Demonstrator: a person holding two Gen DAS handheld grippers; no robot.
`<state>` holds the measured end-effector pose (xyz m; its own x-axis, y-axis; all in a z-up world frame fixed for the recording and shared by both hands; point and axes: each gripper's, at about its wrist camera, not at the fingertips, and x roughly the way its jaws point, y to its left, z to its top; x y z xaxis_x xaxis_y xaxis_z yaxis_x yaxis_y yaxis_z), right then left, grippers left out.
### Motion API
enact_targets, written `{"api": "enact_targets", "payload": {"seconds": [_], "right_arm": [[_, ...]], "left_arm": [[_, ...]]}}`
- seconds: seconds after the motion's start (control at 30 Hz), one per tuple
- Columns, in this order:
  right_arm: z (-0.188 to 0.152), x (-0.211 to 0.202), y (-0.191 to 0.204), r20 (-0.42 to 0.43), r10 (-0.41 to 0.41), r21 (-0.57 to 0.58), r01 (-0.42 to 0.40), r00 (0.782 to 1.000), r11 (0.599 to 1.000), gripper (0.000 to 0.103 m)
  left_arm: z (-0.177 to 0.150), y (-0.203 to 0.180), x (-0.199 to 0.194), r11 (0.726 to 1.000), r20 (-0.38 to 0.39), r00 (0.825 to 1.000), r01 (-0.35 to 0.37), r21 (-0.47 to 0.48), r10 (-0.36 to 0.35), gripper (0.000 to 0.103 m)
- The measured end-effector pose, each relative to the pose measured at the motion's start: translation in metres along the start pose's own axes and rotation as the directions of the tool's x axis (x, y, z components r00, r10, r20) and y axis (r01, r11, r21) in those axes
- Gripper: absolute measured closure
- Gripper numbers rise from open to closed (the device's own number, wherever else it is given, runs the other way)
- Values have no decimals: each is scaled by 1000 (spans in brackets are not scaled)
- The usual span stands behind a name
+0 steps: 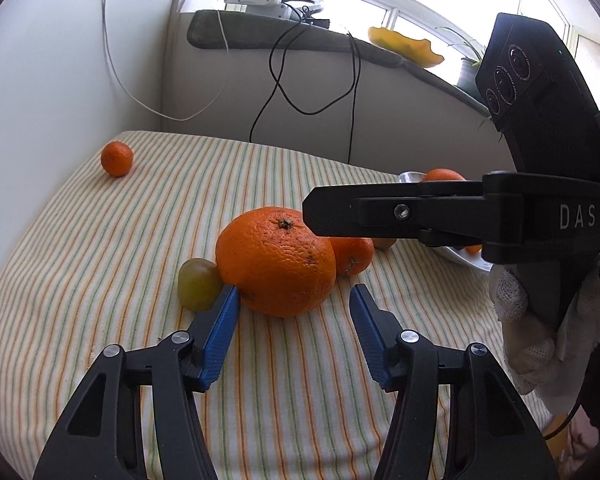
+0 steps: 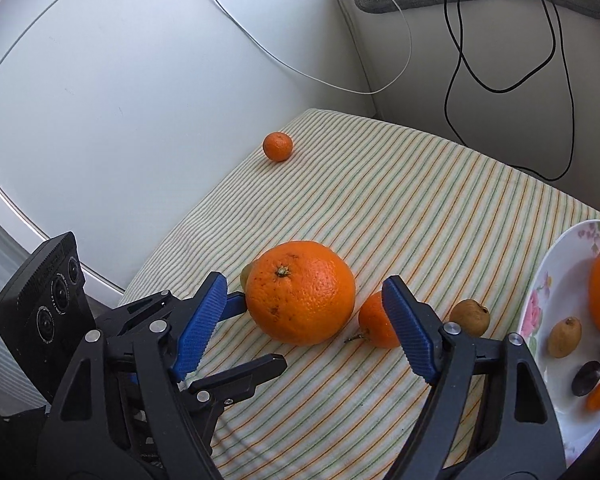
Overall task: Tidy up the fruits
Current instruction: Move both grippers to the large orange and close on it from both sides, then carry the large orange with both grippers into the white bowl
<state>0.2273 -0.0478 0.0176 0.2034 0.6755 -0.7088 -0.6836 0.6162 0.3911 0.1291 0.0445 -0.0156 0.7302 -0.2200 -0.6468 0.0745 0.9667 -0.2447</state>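
green fruit, perhaps grape, half hidden behind big orange.

Grape left of big orange, mandarin right.

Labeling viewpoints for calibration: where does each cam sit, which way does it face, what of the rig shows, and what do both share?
Left wrist: on the left gripper, looking forward and down at the large orange on the striped cloth; its blue fingers are spread, and the right gripper in a gloved hand crosses above.
Right wrist: on the right gripper, looking down from the plate side; open fingers straddle the orange, and the left gripper shows lower left.
Shared: large orange, green grape, far mandarin.
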Motion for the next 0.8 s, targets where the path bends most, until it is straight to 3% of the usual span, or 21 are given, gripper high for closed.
{"api": "enact_targets", "payload": {"seconds": [0.37, 0.8], "right_arm": [[8, 40, 1, -83, 17, -28, -19, 996, 999, 26], [4, 41, 3, -75, -3, -39, 0, 997, 999, 33]], "left_arm": [[0, 4, 6, 1000, -16, 1000, -11, -11, 11, 50], [1, 6, 6, 1000, -1, 1000, -21, -20, 21, 54]]}}
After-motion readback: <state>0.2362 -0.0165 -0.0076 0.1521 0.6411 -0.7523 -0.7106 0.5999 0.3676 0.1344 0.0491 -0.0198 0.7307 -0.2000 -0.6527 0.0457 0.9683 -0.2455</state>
